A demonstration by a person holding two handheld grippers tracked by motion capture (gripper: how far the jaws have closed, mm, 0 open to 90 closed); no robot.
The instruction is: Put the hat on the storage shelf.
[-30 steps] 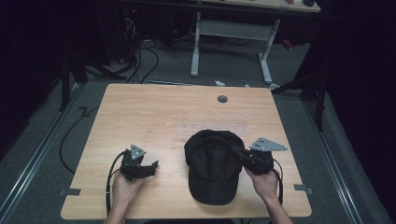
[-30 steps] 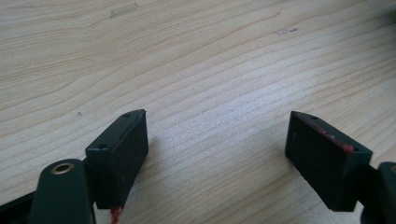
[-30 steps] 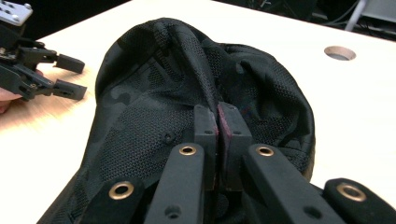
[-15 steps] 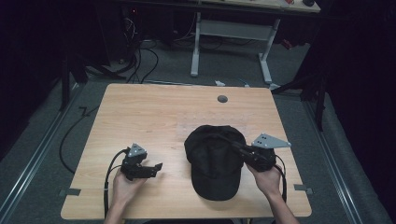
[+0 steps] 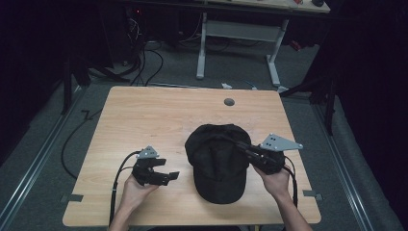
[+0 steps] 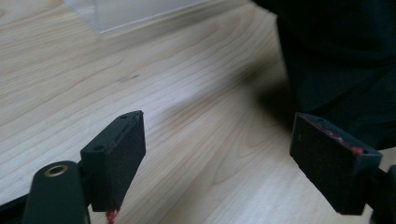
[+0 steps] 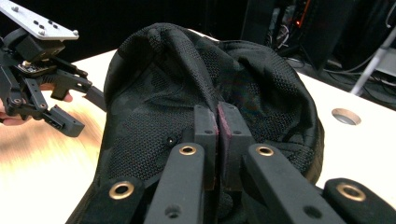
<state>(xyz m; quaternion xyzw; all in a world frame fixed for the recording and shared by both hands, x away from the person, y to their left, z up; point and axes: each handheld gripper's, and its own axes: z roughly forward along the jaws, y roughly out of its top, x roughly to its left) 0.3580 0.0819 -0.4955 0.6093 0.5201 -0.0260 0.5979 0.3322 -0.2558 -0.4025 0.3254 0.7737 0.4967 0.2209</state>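
Wooden table (image 5: 159,115), grommet hole (image 5: 229,102) beyond black cap (image 5: 219,161).

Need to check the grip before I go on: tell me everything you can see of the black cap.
The black cap is soft mesh-like fabric with a small button on its crown and a flat brim toward the person. It sits near the front middle of the wooden table, crown bunched into folds. The right gripper is shut on a pinch of crown fabric. The left gripper is open beside it, not touching.

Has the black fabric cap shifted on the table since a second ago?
Yes. The black fabric cap has crept toward the grey round grommet hole, away from the wooden table's near edge.
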